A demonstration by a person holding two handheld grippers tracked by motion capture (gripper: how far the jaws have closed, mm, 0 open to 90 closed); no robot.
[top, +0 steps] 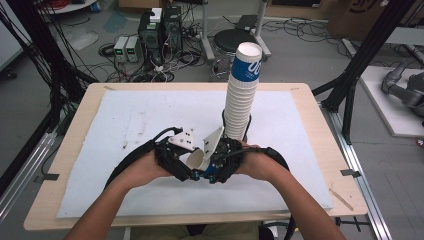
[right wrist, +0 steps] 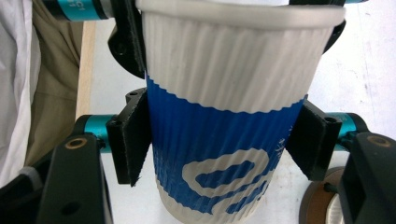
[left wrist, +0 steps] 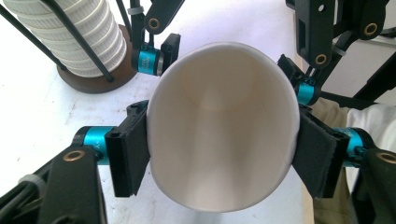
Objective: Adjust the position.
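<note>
Sideways paper cup, mouth toward left hand-held gripper, long axis level.

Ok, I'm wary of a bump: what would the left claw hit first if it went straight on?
Probably the fingers of the right claw, clamped on the paper cup just past the pads of the left claw; depth is hard to judge.
</note>
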